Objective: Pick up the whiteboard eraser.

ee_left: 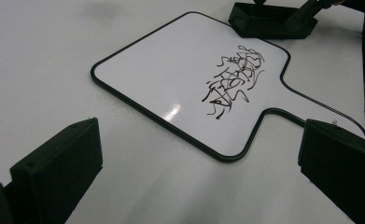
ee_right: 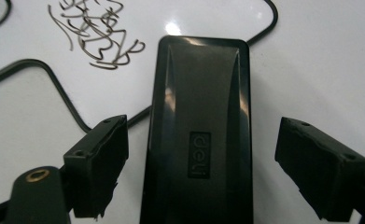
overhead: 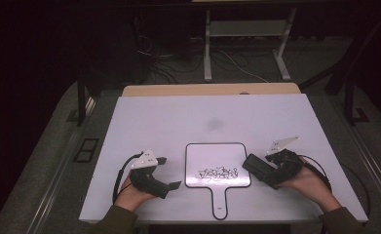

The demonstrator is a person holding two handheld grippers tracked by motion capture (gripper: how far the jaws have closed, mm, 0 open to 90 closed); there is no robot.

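A small paddle-shaped whiteboard (overhead: 217, 158) with a black rim lies flat at the table's front centre, its handle toward the person. A dark scribble (overhead: 219, 172) covers its lower half. Left of the board, my left gripper (overhead: 170, 172) is open, its jaws wide apart with nothing between them. In the left gripper view the whiteboard (ee_left: 171, 70) and scribble (ee_left: 231, 79) lie ahead. At the board's right edge, my right gripper (overhead: 268, 170) is open astride a black eraser (overhead: 257, 168). In the right gripper view the eraser (ee_right: 201, 84) sits between the jaws with gaps on both sides.
The white table (overhead: 178, 117) has a faint grey smudge (overhead: 213, 124) behind the board. A wooden board edge (overhead: 210, 89) shows at the far side. Beyond it are white frame legs (overhead: 207, 48) and cables on the dark floor.
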